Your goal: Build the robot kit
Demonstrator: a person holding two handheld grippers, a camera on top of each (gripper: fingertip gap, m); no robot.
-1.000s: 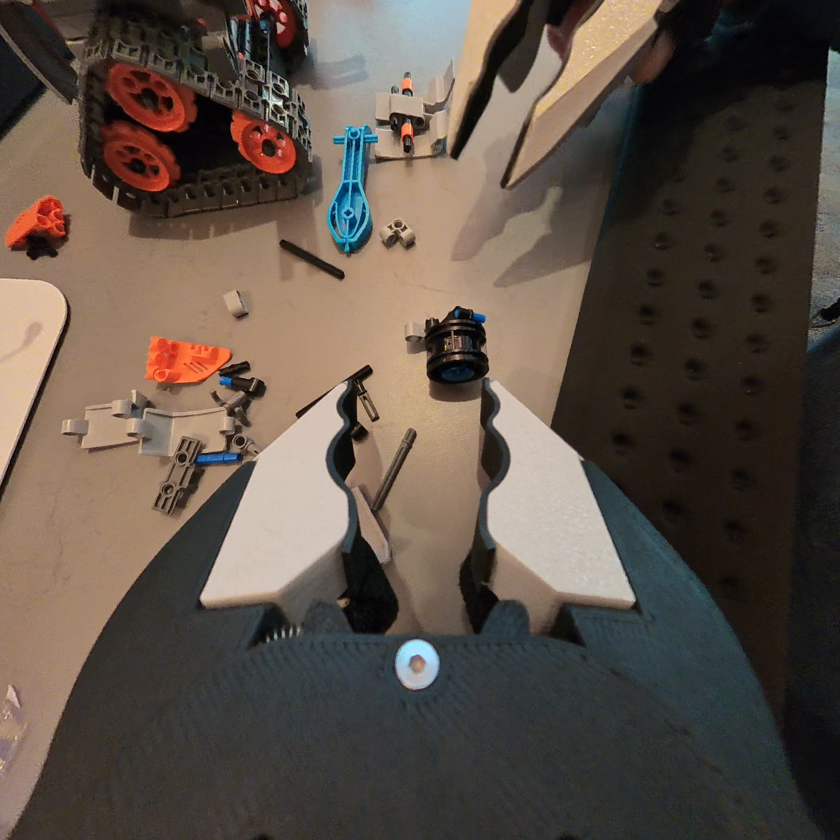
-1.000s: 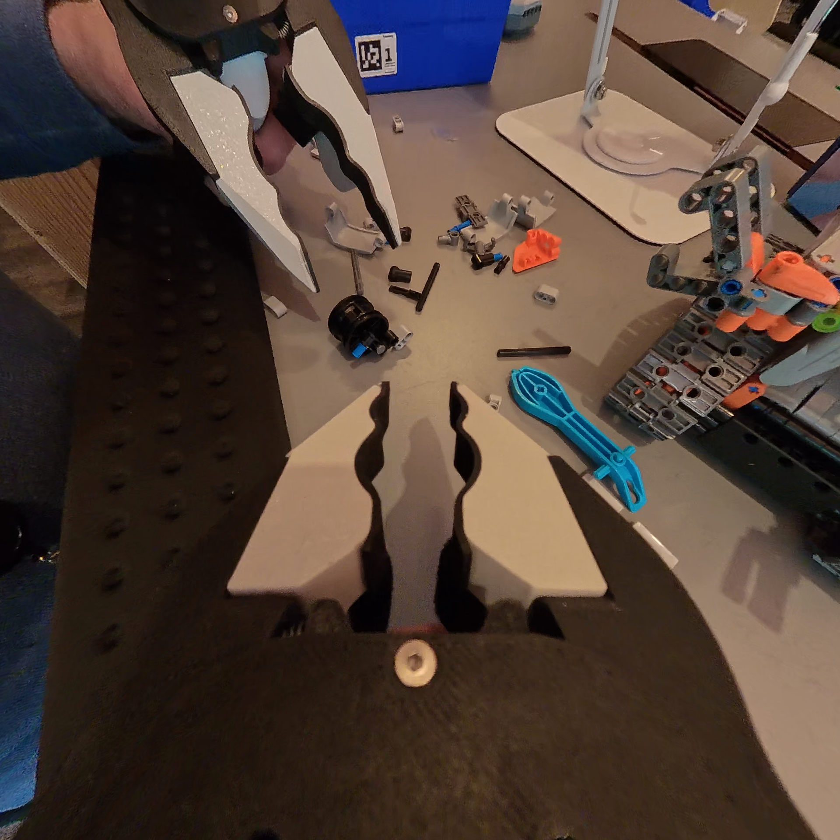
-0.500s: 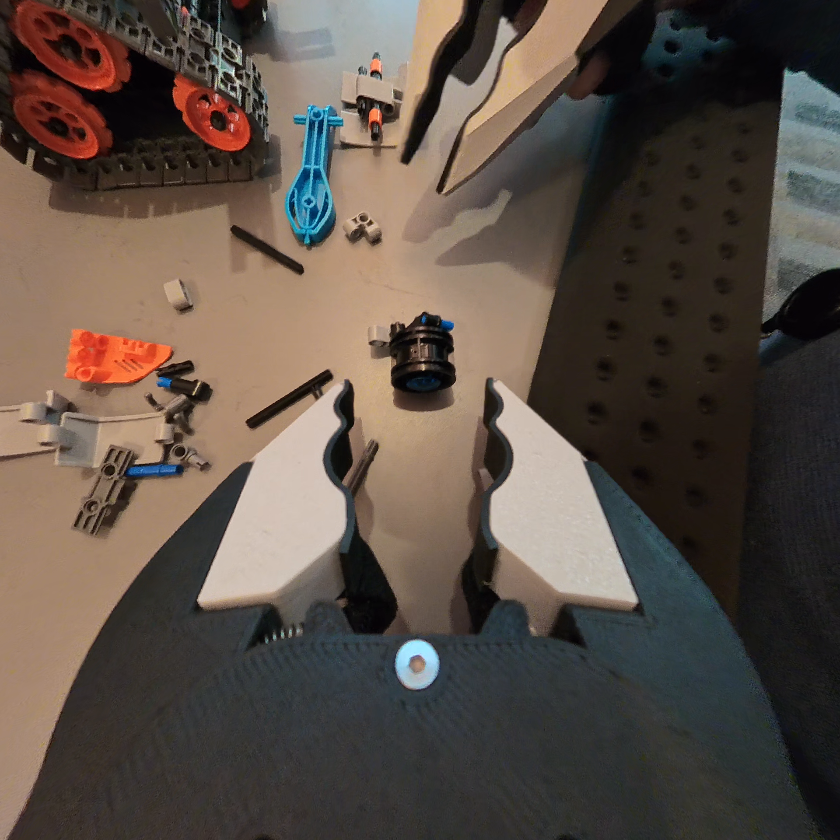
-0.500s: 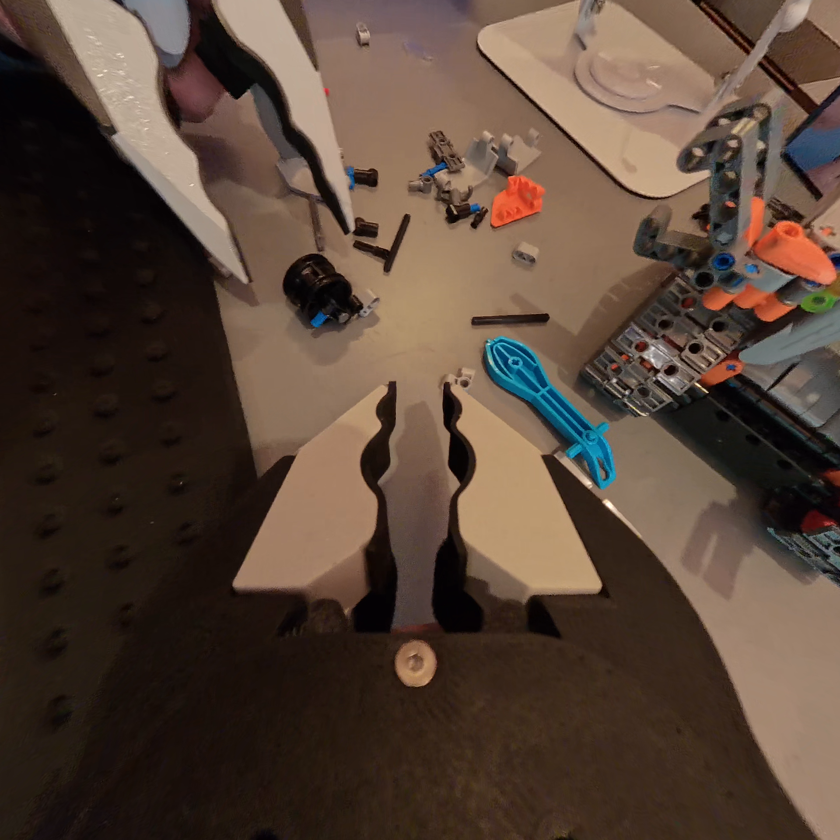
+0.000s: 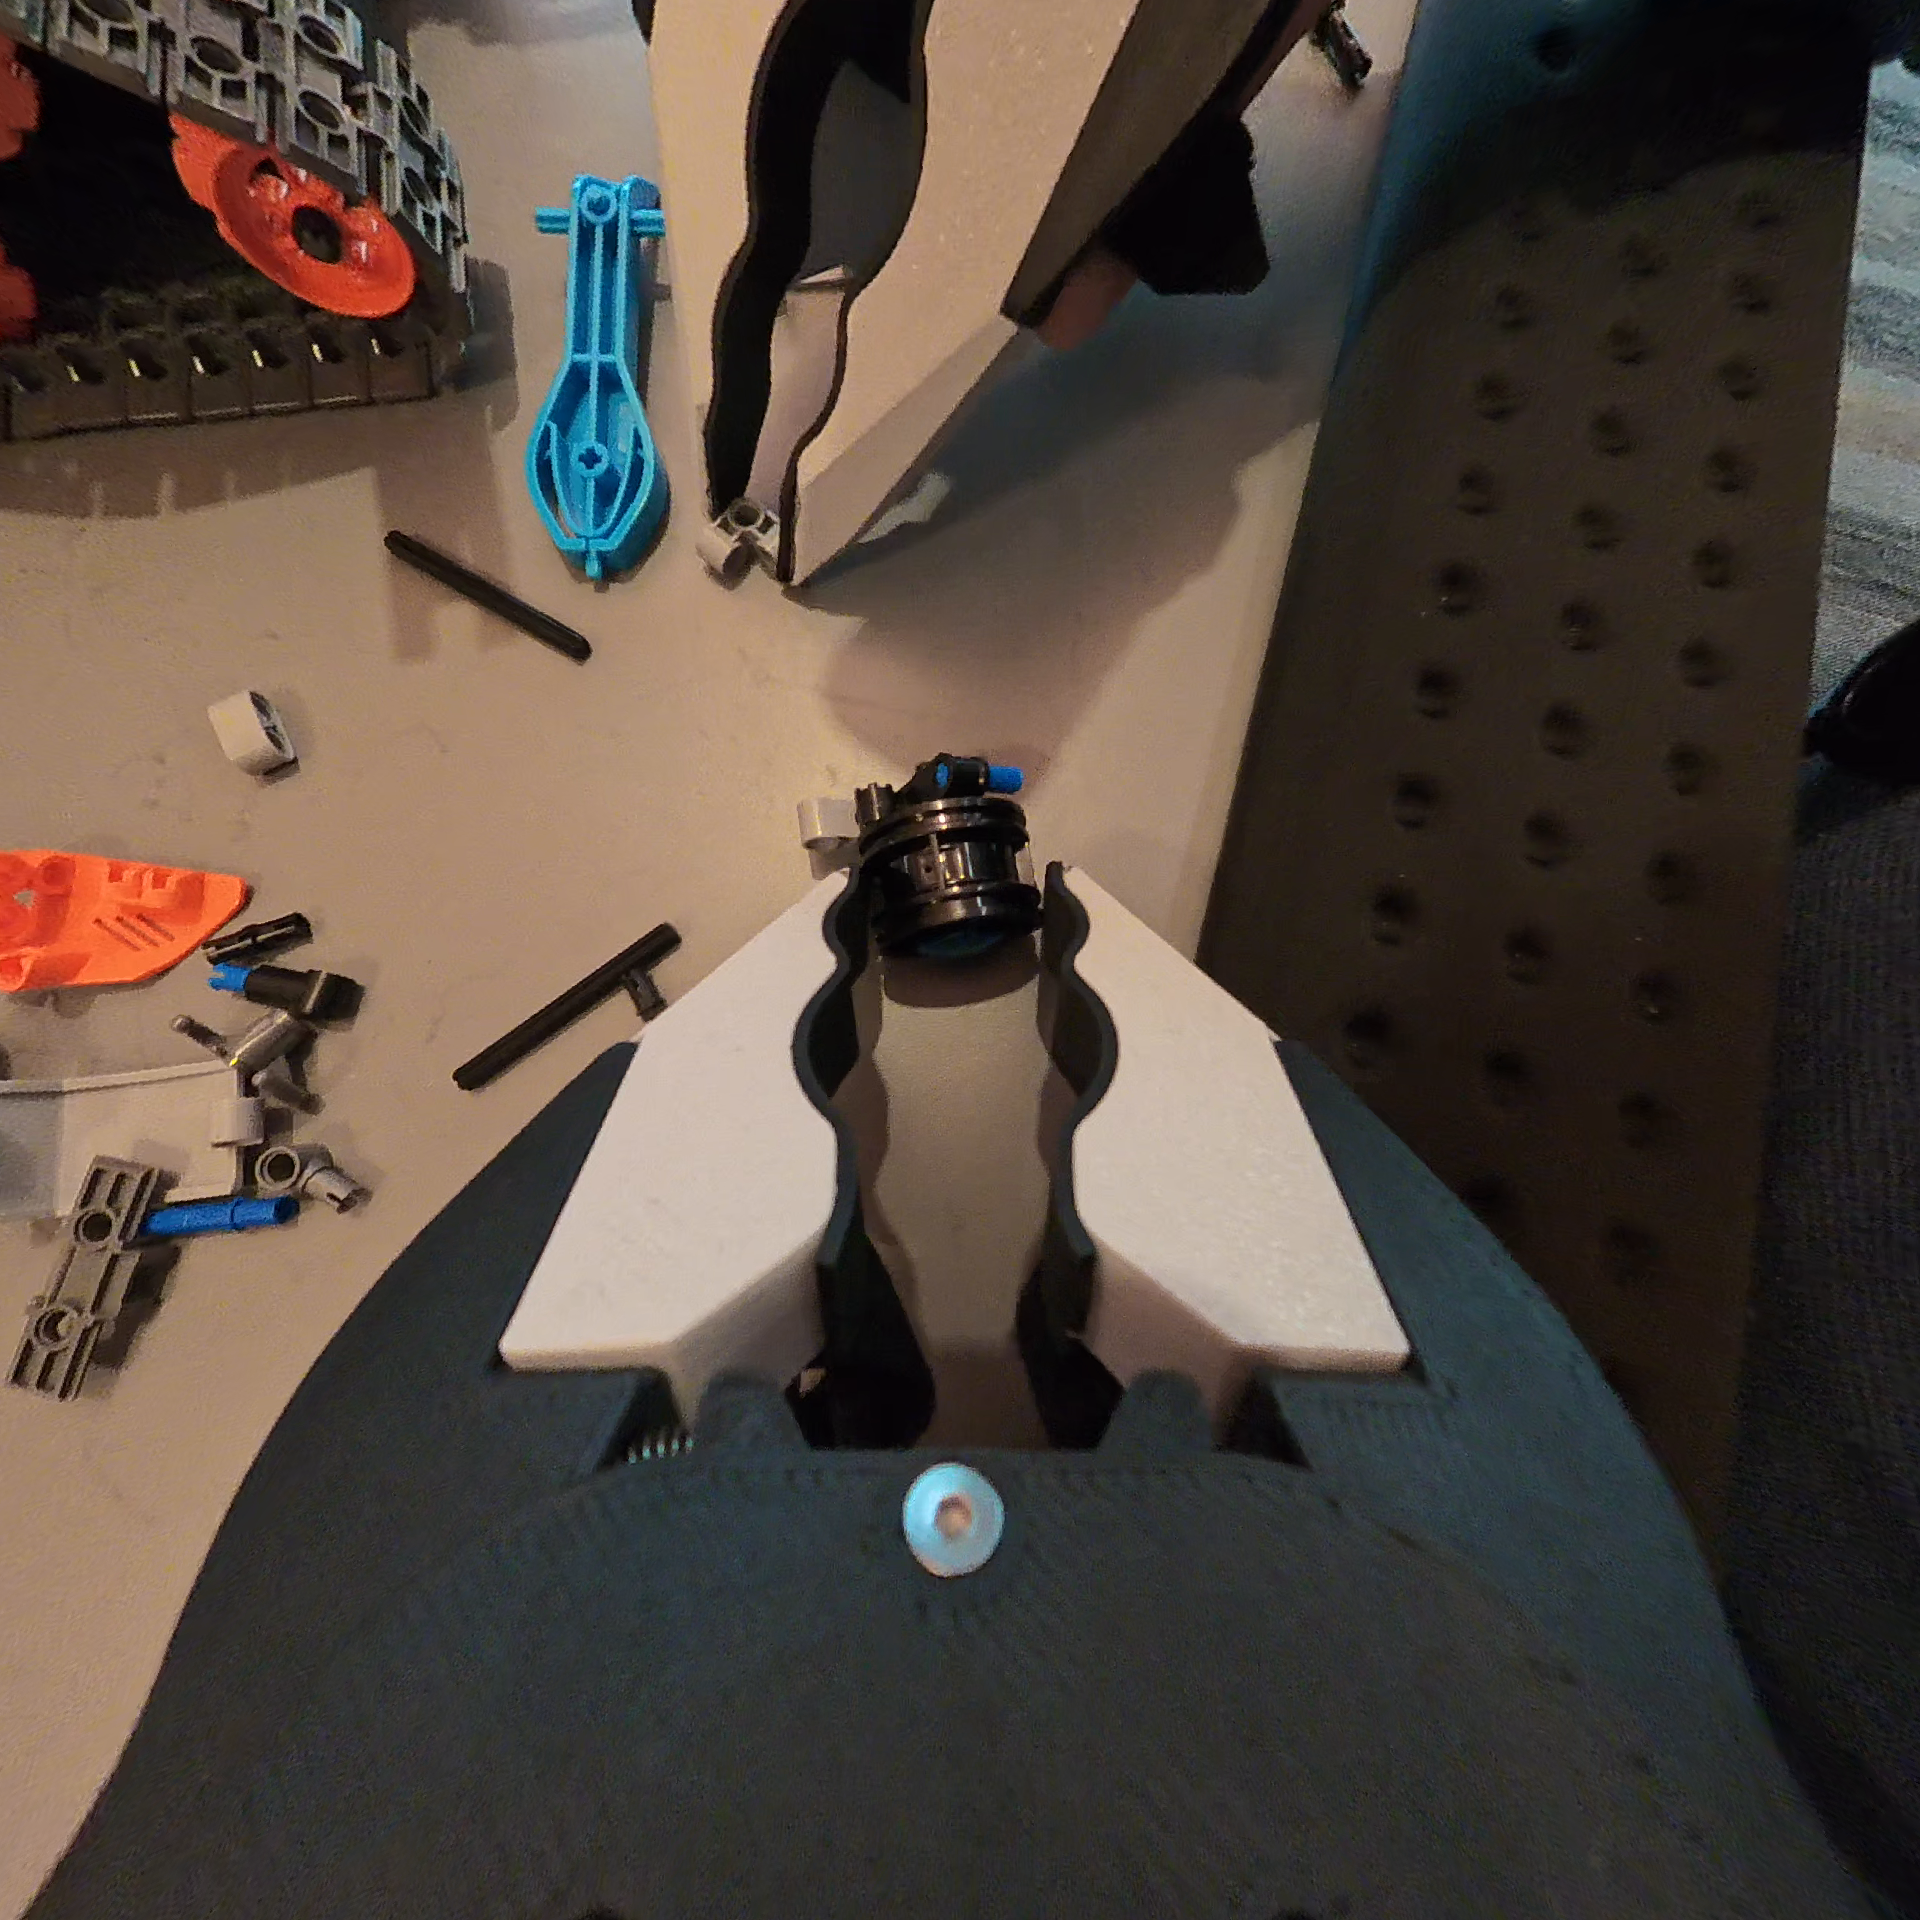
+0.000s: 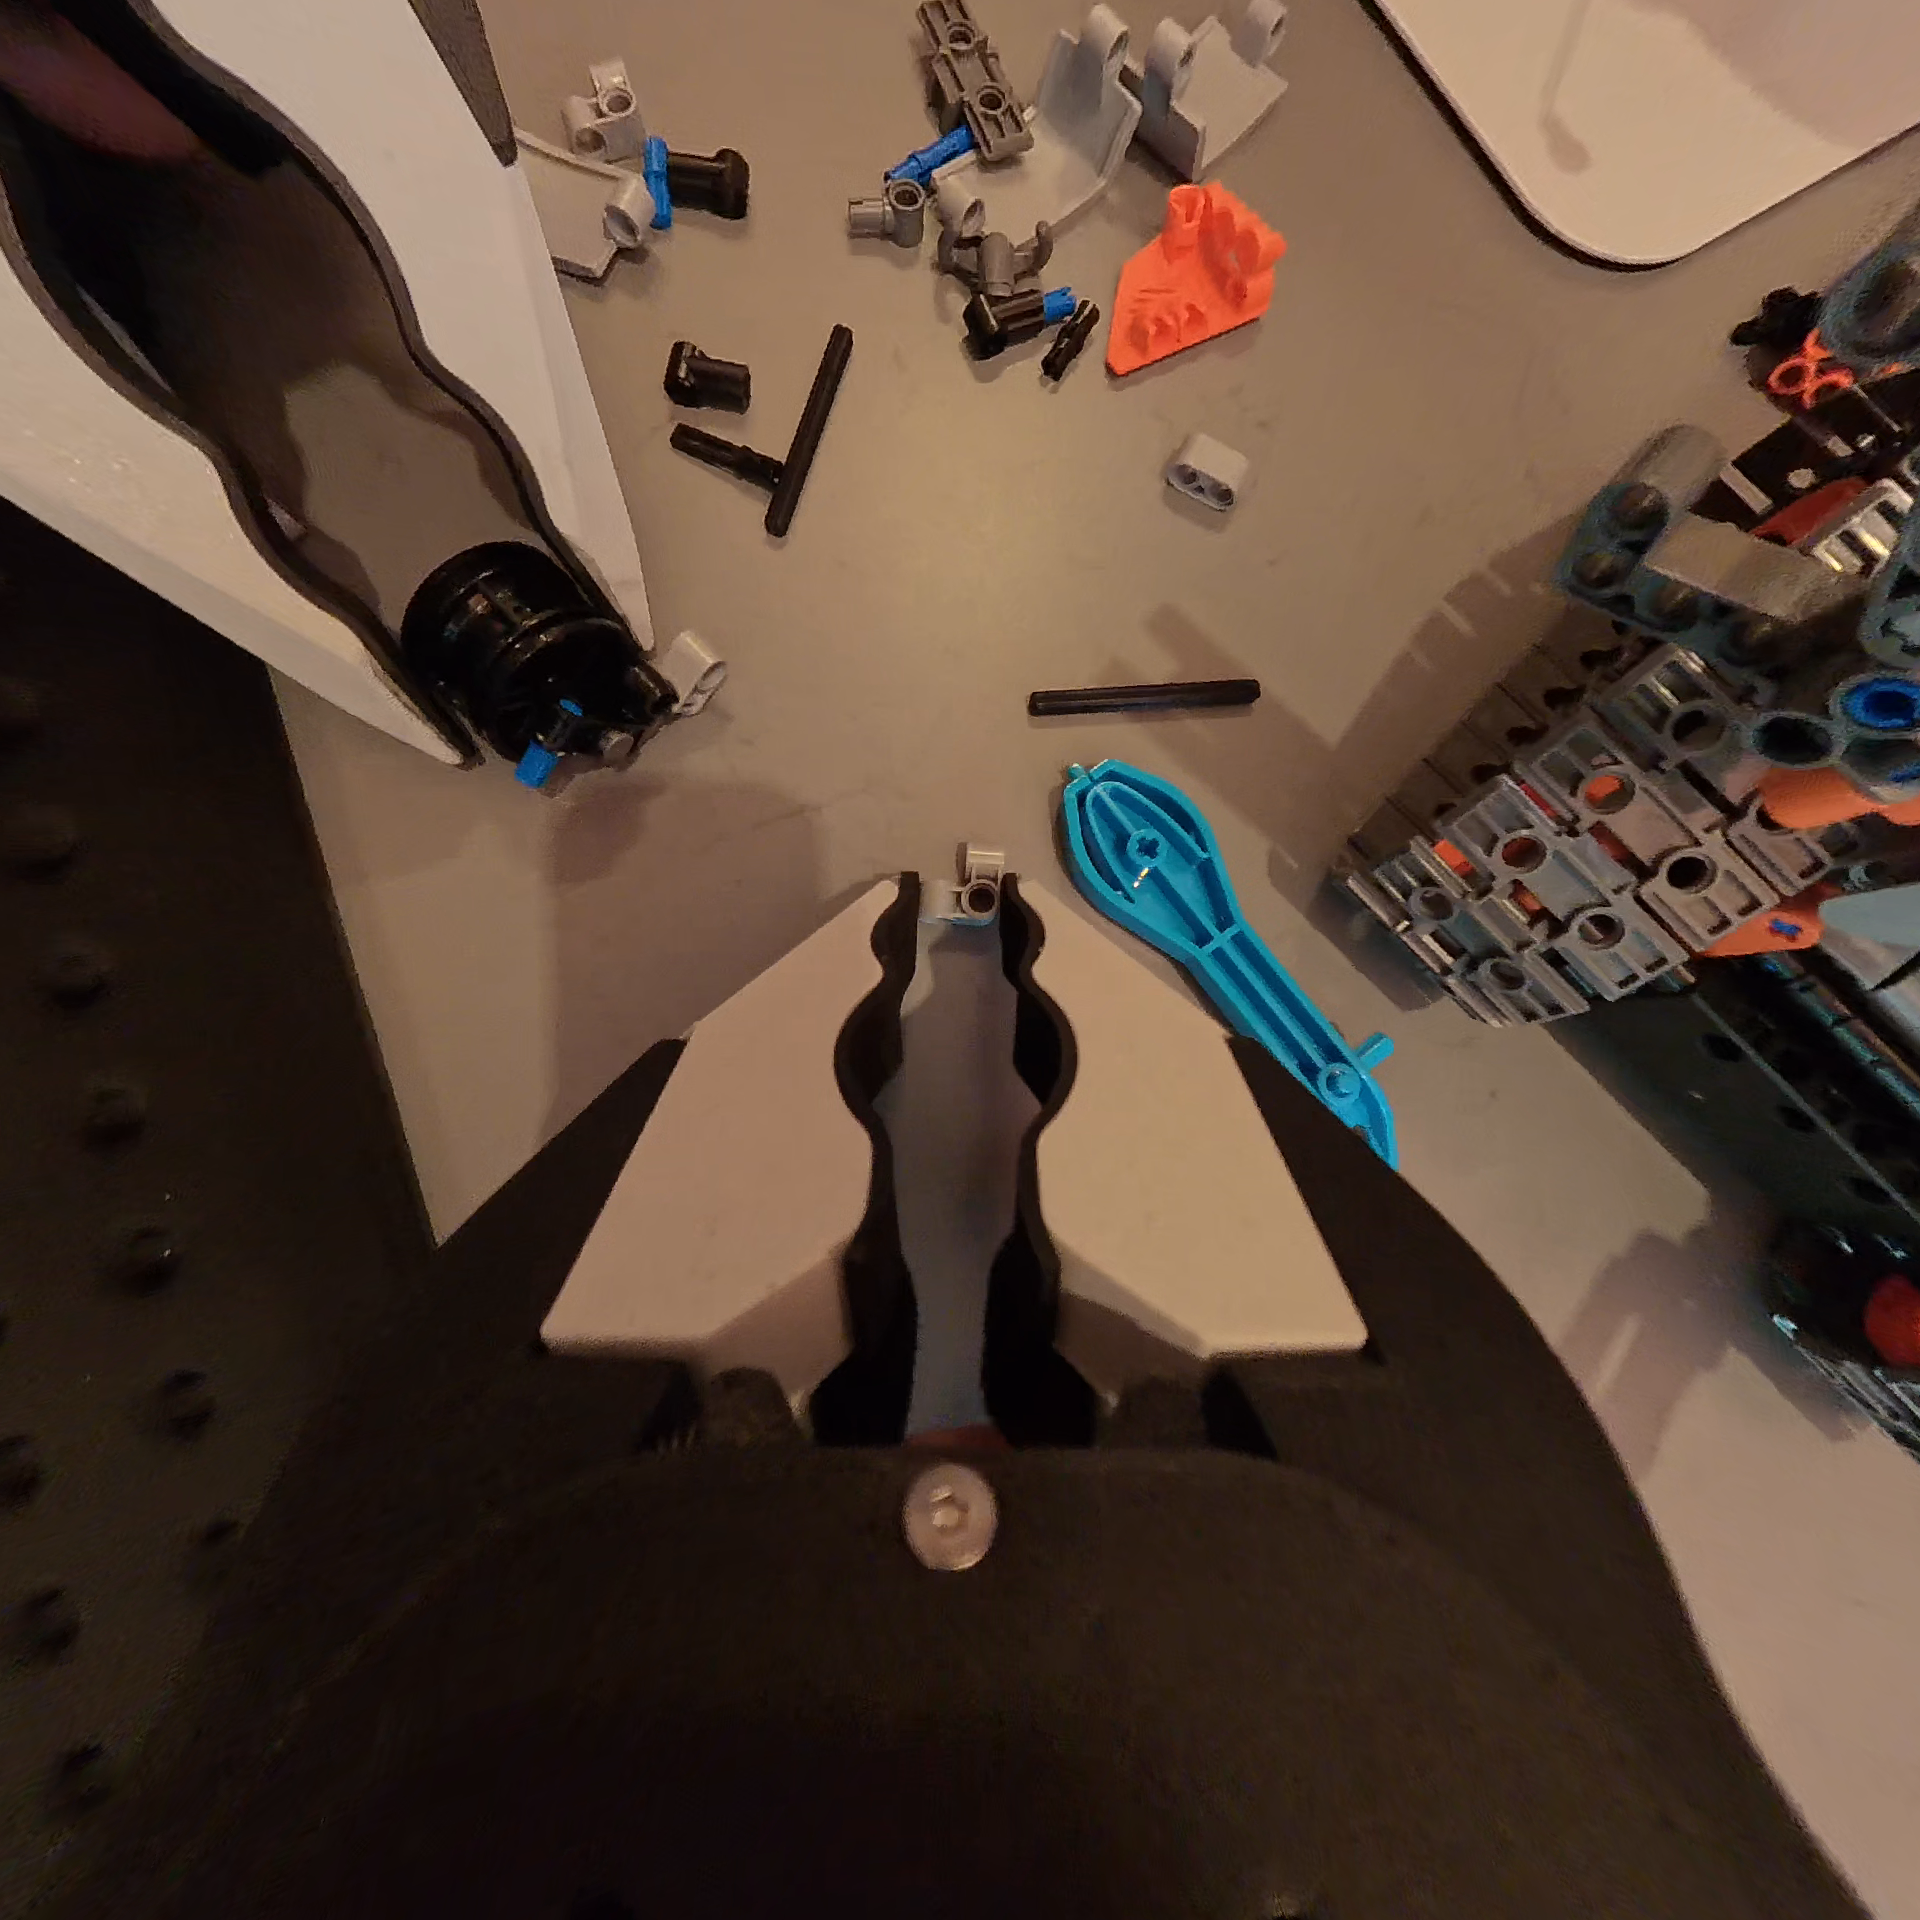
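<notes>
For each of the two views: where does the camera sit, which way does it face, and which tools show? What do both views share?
Left wrist view: sits on the left tool, looking down along its fingers at the table; tips flank a black wheel hub; the right tool enters from the top.
Right wrist view: sits on the right tool, facing the opposite way; tips around a small grey connector; the left tool at upper left.
Shared: hub, connector, blue lever, black axle, tracked model.

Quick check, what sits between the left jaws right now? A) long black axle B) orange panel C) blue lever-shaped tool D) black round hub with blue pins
D: the black round hub sits between the tips of the left gripper; whether the jaws actually press it is unclear. The blue tool lies apart on the table.
</notes>
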